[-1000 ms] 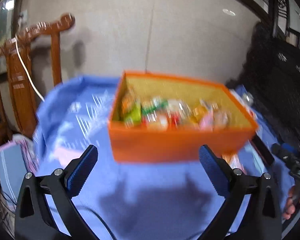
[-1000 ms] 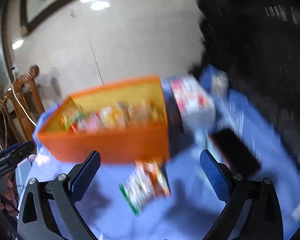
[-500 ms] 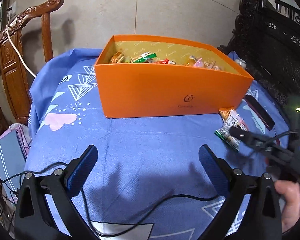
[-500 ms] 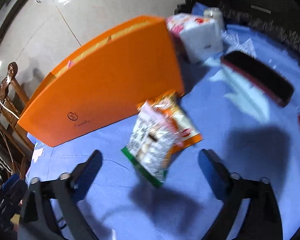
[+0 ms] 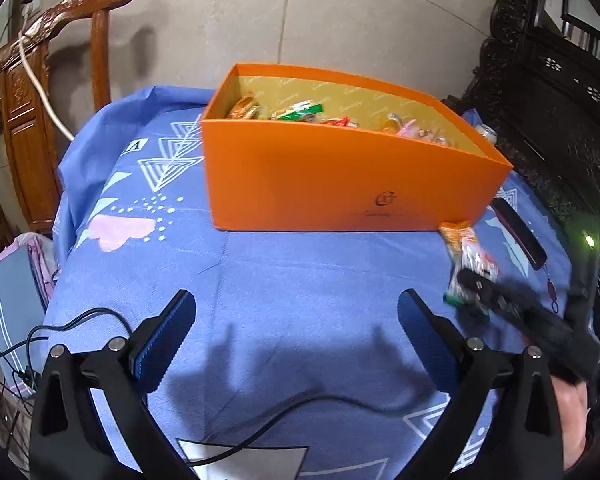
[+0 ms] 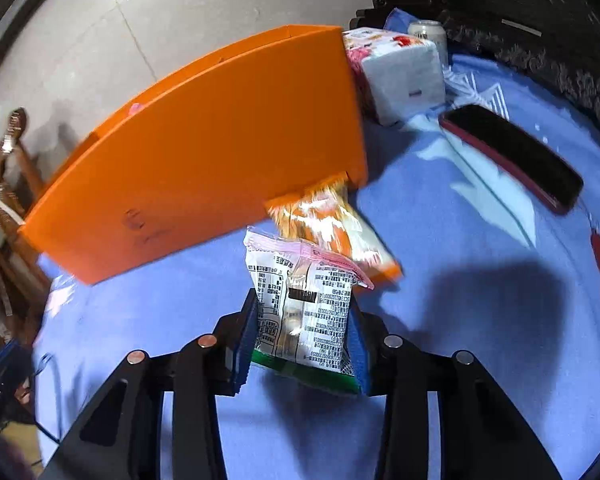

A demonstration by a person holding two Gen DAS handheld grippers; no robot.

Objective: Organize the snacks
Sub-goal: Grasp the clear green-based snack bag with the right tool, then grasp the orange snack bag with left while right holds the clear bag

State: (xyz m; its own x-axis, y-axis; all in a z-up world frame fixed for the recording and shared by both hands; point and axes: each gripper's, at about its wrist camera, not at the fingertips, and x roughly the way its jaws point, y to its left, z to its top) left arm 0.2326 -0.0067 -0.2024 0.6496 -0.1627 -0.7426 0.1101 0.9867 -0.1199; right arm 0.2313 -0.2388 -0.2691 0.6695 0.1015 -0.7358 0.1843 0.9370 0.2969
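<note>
A blue cloth (image 5: 300,280) w/ white triangle prints and a pink shape covers the table; grey tiled wall behind. At far left stands a carved wooden chair (image 5: 32,92) w/ a white cable draped over it, and at right dark carved furniture (image 5: 560,100). A black cable (image 5: 260,432) trails over the near edge of the cloth.

The left gripper (image 5: 296,328) hangs above bare cloth, jaws spread wide, nothing between them. Beyond it sits the orange box (image 5: 340,184), open-topped, gold-lined, wrapped snacks showing over its rim; a small dark logo on its front wall — too small to read.

The right gripper (image 6: 302,340) is clamped on a white snack packet (image 6: 300,308) — blue pads pressed to both its sides, green strip along its bottom edge, pink strip at the top. Dense black print and a barcode cover the wrapper; not legible. Just behind it an orange snack packet (image 6: 328,228) lies on the cloth, touching the box's corner. Further right: a white tissue pack (image 6: 400,76) w/ pink print, a drinks can (image 6: 428,32) behind it, and a dark phone (image 6: 512,156) in a red case w/ a red charm.
</note>
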